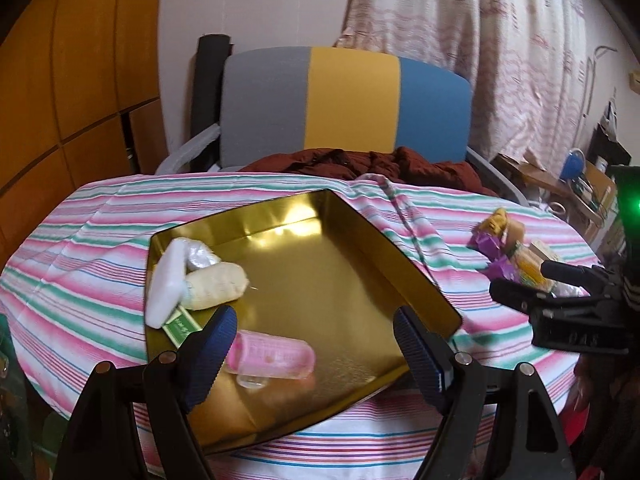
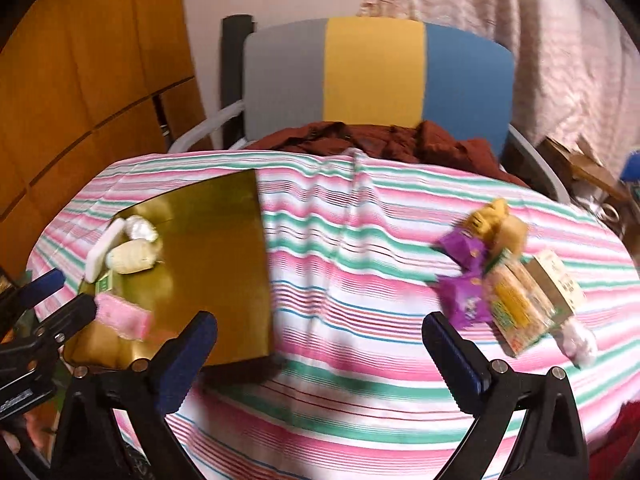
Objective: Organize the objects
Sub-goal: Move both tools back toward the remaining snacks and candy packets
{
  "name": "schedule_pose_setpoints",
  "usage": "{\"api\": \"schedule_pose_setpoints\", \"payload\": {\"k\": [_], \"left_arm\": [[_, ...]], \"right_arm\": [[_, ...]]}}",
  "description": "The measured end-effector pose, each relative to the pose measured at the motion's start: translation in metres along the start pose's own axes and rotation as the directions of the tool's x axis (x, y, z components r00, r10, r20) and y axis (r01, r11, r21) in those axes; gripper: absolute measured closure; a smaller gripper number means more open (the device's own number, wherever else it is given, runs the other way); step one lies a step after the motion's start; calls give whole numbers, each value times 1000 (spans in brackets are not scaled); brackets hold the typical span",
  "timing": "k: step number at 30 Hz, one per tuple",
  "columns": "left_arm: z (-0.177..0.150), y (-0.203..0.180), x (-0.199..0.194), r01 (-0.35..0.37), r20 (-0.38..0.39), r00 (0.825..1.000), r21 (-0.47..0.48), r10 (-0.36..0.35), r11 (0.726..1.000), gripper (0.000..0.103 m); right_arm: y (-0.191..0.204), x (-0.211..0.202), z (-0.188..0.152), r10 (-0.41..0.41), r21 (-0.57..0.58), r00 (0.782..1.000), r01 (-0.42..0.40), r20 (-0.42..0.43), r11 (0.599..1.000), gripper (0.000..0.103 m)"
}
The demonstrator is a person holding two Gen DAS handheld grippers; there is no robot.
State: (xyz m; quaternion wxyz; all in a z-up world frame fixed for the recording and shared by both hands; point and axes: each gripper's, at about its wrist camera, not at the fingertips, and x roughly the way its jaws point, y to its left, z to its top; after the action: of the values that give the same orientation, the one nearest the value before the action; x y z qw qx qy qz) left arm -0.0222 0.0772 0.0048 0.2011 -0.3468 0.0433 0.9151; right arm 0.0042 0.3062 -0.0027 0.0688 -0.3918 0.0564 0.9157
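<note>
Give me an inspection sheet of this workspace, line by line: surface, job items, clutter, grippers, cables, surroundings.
Surface: striped tablecloth, wrinkled.
Job's things: gold tray holding a pink bottle, white bar, cream roll, silver packet and green packet; snack packets piled on the cloth at right.
Clutter: nothing seen.
Grippers: left gripper open over the tray; right gripper open, empty.
Cables: nothing seen on the table.
Surroundings: chair with brown cloth, curtain, wooden panels.

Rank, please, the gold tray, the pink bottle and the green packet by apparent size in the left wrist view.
1. gold tray
2. pink bottle, though nearness to the camera inflates it
3. green packet, partly hidden
</note>
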Motion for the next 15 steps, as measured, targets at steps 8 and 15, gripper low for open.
{"api": "schedule_pose_setpoints", "payload": {"k": [8,15], "left_arm": [[-3,-28,7,130,-40,991,43,-128,991,21],[-5,-57,10,214,-72,976,95,-207,972,21]], "right_arm": [[-69,7,-9,-77,130,995,86,-71,988,0],[-151,-1,-14,-135,316,984,165,-113,934,0]]}}
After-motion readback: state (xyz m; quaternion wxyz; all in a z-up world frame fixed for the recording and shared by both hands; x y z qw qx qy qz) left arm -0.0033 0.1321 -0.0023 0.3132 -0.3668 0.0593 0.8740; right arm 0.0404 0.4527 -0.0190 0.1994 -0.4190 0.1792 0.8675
